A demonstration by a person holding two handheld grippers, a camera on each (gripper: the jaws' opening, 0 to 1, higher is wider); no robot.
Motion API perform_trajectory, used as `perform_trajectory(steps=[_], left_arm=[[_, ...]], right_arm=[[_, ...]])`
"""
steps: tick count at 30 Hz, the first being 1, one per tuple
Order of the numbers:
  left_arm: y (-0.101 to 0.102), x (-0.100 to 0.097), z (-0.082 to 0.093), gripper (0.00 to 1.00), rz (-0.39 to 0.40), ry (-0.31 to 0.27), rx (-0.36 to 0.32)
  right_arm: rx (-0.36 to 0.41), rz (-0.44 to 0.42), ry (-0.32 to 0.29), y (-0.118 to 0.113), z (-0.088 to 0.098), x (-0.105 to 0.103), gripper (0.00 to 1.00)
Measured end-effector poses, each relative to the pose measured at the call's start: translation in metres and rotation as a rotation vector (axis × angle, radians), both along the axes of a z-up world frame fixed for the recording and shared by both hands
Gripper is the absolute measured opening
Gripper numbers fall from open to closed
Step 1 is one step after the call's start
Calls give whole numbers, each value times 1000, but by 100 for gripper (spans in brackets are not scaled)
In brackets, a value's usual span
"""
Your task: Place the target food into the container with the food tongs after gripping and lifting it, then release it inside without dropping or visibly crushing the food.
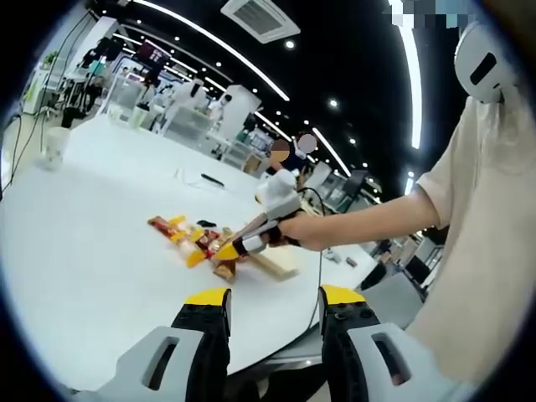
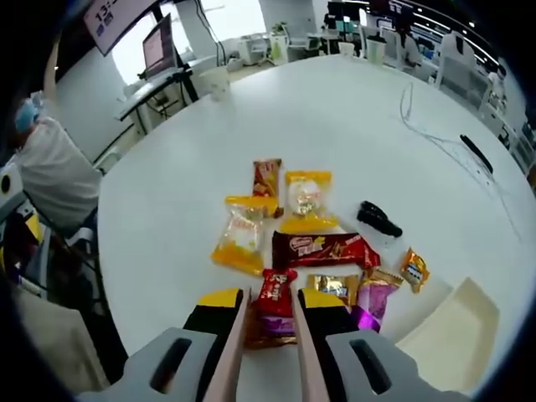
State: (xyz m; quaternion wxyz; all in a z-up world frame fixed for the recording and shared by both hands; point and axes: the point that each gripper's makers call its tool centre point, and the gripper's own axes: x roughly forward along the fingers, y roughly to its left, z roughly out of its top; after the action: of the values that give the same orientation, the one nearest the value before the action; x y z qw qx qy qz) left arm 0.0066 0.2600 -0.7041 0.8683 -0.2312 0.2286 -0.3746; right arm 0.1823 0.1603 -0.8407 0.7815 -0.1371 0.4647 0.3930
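Observation:
My right gripper (image 2: 270,300) is shut on a pair of pale food tongs (image 2: 230,356), whose two arms run forward between its yellow-tipped jaws. A small red snack packet (image 2: 275,291) sits between the tong arms, at the near edge of a pile of wrapped snacks on the white table (image 2: 167,201); whether it is pinched or lifted I cannot tell. The beige container tray (image 2: 448,335) lies just right of the pile. In the left gripper view, my left gripper (image 1: 275,295) hangs open and empty at the table's edge, facing the right gripper (image 1: 251,243), the snacks (image 1: 191,239) and the tray (image 1: 280,265).
Around the red packet lie yellow packets (image 2: 241,239), a long red bar (image 2: 327,248), a gold packet (image 2: 414,269), a purple one (image 2: 374,303) and a small black object (image 2: 378,219). A cable (image 2: 435,138) and a dark pen-like item (image 2: 476,153) lie farther off. A cup (image 1: 54,146) stands far left.

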Motion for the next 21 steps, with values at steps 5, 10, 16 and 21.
perform_trajectory(steps=[5,10,16,21], left_arm=[[2,-2,-1,40,8,6,0],[2,-4,-3,40,11,11,-1],[0,-3,-2,40,9,8,-3],[0,-3,-1,40,9,7,-3]], right_arm=[[-9,1,-21,0,-1,2,24],[-25,1,-43,-2,-2,5,22],[-30,7,-50,-5,-2,4,19],[-20,-4,-46,-7,0,3,19]])
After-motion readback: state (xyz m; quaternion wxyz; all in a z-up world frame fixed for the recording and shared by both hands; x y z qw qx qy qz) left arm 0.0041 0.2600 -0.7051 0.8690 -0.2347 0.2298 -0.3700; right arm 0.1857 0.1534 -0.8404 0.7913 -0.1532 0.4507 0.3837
